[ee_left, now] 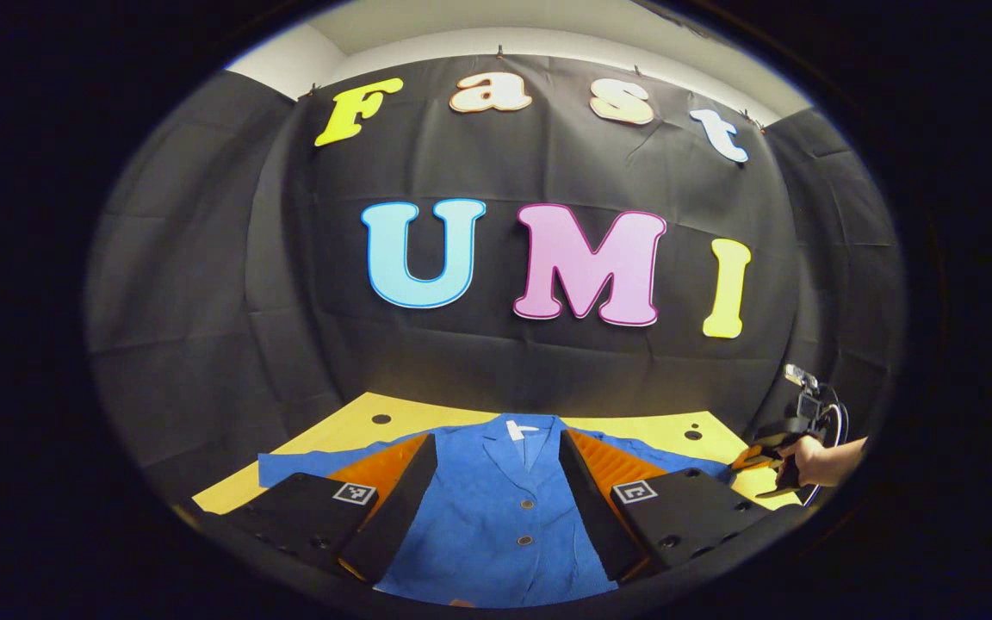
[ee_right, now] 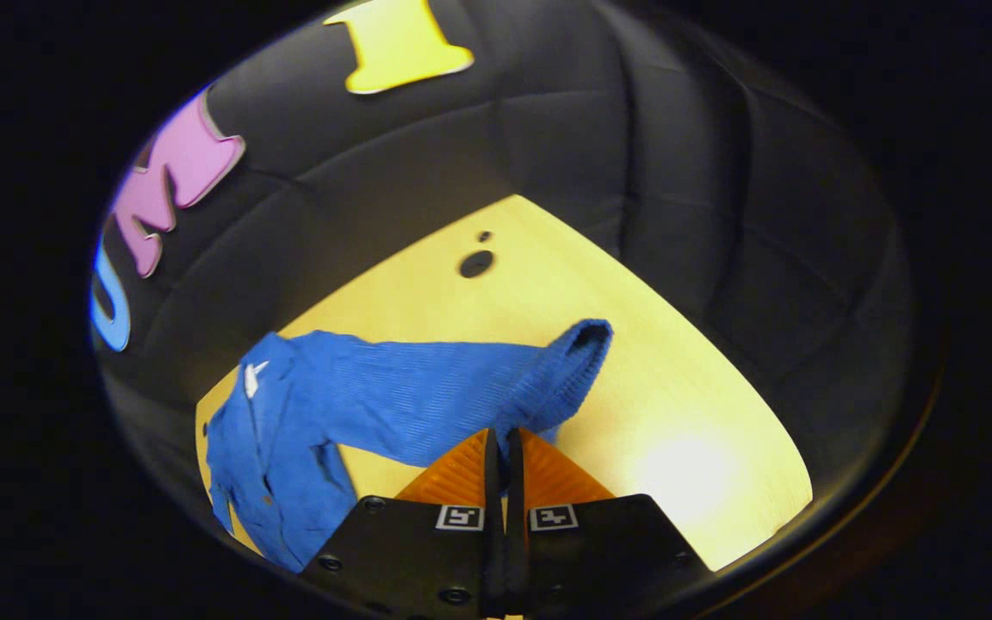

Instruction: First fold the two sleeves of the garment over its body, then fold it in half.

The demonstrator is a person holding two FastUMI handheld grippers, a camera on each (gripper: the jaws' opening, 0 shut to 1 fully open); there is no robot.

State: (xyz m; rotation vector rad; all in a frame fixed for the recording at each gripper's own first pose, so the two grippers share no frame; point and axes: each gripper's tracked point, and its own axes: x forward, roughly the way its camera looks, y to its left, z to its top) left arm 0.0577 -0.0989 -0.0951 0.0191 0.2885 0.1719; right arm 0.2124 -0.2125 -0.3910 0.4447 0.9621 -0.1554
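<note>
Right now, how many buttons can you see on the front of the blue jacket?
2: upper button and lower button, both on the jacket front below the collar. More may be hidden lower down.

Your jacket [ee_left: 496, 508] is solid blue, fine ribbed weave on the sleeve [ee_right: 427, 392]. Buttons [ee_left: 527, 504] down the front read brownish. Small white tag [ee_left: 520, 428] at the collar; you see the same white tag in the right gripper view too. Table [ee_right: 548, 293] under it is plain yellow with dark round holes [ee_right: 476, 263]. Black-and-white square markers [ee_left: 355, 492] sit on your left gripper's black housing. Wall cloth [ee_left: 203, 284] is black, creased in a grid. Ceiling strip [ee_left: 565, 26] above it is white.
</note>
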